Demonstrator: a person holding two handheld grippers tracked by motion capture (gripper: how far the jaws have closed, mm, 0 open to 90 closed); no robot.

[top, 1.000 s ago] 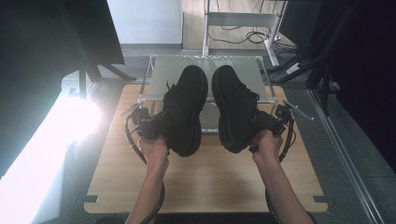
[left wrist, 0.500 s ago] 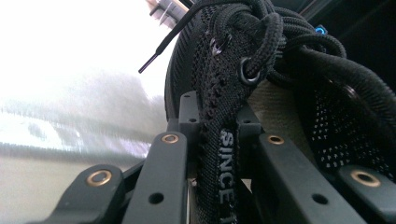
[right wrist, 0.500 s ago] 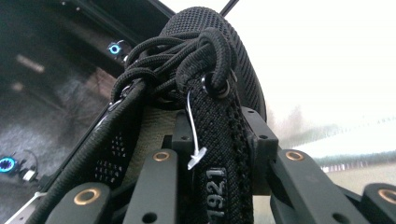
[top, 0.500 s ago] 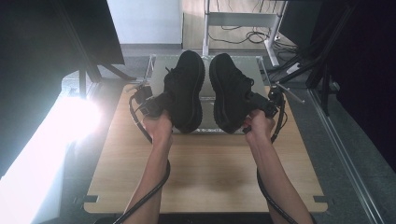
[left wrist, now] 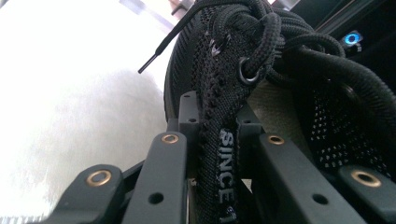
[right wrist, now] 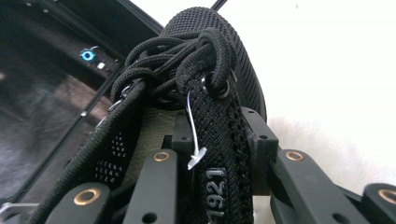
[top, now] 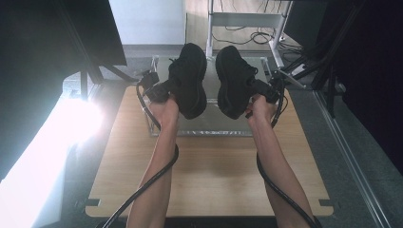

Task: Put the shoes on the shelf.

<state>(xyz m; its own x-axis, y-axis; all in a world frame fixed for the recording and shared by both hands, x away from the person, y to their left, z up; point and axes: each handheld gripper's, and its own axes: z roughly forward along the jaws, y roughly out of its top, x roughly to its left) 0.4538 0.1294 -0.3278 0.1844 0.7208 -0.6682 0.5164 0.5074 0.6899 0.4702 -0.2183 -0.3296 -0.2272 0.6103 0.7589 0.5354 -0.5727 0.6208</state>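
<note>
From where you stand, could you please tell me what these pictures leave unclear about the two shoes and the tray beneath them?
- Left shoe: in the left gripper view, its collar print is cut off by the bottom edge after "SINCE".
- Right shoe: in the high view, its side is too dark for detail.
- Clear tray: its middle is hidden by both shoes in the high view.
- Left gripper view background: washed out by glare.

Near tabletop (top: 214,171) open, clear rack (top: 199,128) blocks far half.

- Left black shoe (top: 189,78), a chunky knit lace-up, held aloft above a clear rack (top: 199,127), toe pointing away, collar edge marked "SINCE".
- Right black shoe (top: 234,80), its match, raised alongside, apart, marked "1921".
</note>
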